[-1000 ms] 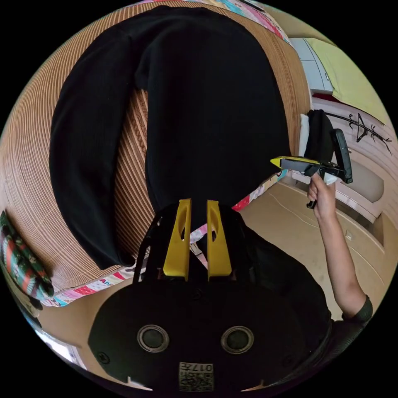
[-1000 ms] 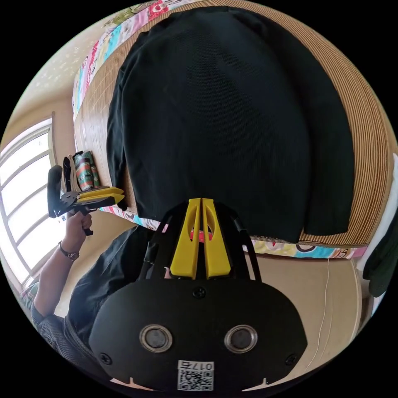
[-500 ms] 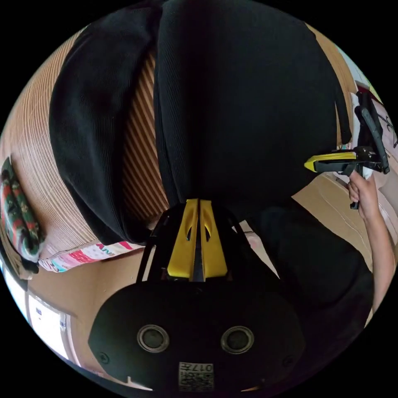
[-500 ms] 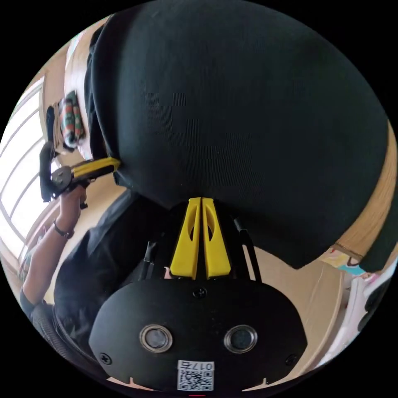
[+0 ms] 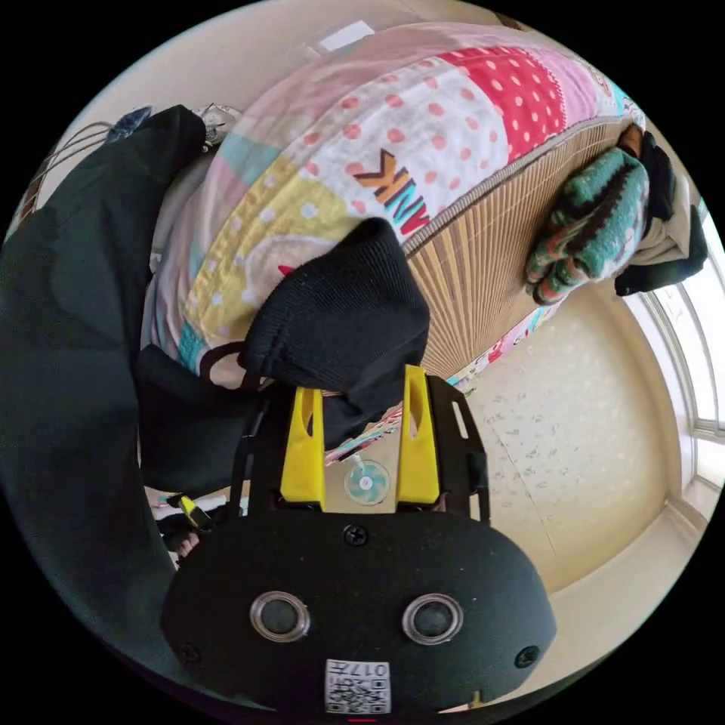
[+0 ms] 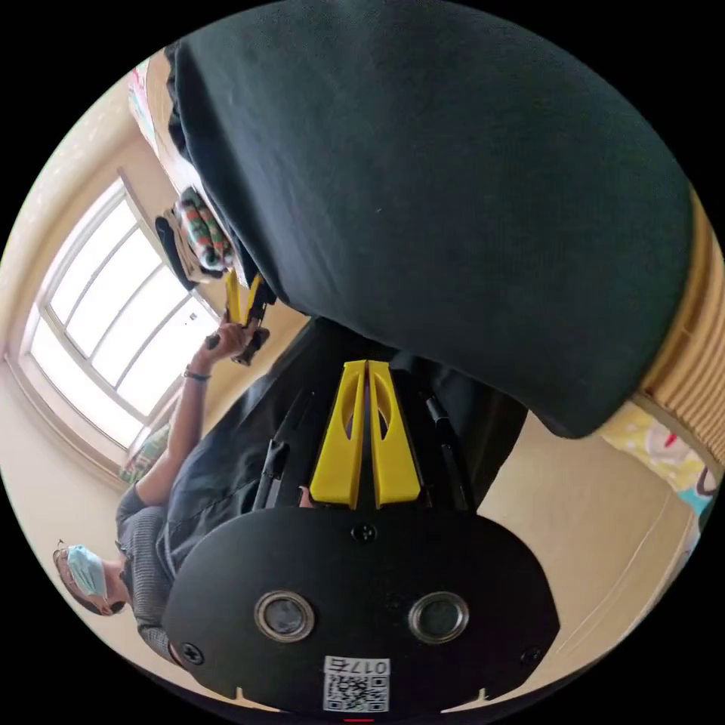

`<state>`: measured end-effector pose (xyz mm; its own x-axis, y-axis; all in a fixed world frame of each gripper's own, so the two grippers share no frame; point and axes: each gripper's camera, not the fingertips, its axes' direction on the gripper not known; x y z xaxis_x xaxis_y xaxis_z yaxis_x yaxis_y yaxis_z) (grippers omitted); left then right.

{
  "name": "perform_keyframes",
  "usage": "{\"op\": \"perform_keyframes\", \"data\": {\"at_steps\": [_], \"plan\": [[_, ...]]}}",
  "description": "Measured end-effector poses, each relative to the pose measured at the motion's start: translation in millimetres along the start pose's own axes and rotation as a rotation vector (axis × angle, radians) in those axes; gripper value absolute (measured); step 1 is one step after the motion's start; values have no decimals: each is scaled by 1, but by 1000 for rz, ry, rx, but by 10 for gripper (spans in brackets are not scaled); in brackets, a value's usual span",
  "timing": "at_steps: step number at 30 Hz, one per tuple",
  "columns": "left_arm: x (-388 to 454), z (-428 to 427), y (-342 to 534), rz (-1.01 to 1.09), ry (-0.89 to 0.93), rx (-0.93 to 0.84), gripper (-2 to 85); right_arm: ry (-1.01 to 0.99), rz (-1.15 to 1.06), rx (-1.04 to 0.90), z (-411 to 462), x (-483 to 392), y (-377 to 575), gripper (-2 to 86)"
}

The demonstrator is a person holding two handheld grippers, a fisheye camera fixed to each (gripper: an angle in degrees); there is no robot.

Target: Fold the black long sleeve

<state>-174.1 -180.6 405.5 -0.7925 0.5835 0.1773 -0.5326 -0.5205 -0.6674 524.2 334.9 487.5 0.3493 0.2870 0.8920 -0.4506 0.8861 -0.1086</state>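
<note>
In the left gripper view we see our left gripper [image 5: 361,393] with its two yellow jaws standing well apart, and a black cuff end of the black long sleeve [image 5: 340,317] lies just in front of the tips; the cloth reaches between the jaws, but they do not press on it. More of this garment hangs as a dark sheet at the left edge of the view. Behind the cuff there is the bed with a striped bamboo mat [image 5: 472,264] over a patchwork quilt [image 5: 423,143], and one green patterned knit bundle [image 5: 593,223] sits on the mat near its edge, with darker clothes just beside it. In the right gripper view our right gripper [image 6: 366,377] has its two jaws closed together, and the tips go in under the lower edge of the black long sleeve [image 6: 438,181]; whether cloth is caught between them, we cannot tell. The garment is spread wide above this gripper, over the mat edge. In the same view the left gripper [image 6: 243,296] is small and far, held up by one hand [image 6: 230,343] on a raised arm, beside the left edge of the garment, in front of one large window [image 6: 113,317]. We count two grippers and one black garment.
</note>
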Motion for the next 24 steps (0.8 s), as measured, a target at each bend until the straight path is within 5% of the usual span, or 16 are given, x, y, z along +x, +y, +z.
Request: {"op": "perform_keyframes", "data": {"at_steps": [6,10,17,24], "plan": [[12,2,2,36,118,78,33,-180,92,162,-73,55,47,3],[107,14,19,389,264,-13,31,-448,119,325,-102,95,81,3],[294,135,206,1375,-239,-261,44,-1011,148,700,-119,165,135,5],[206,304,395,1964,-557,-674,94,-1365,155,945,-111,199,152,14]]}}
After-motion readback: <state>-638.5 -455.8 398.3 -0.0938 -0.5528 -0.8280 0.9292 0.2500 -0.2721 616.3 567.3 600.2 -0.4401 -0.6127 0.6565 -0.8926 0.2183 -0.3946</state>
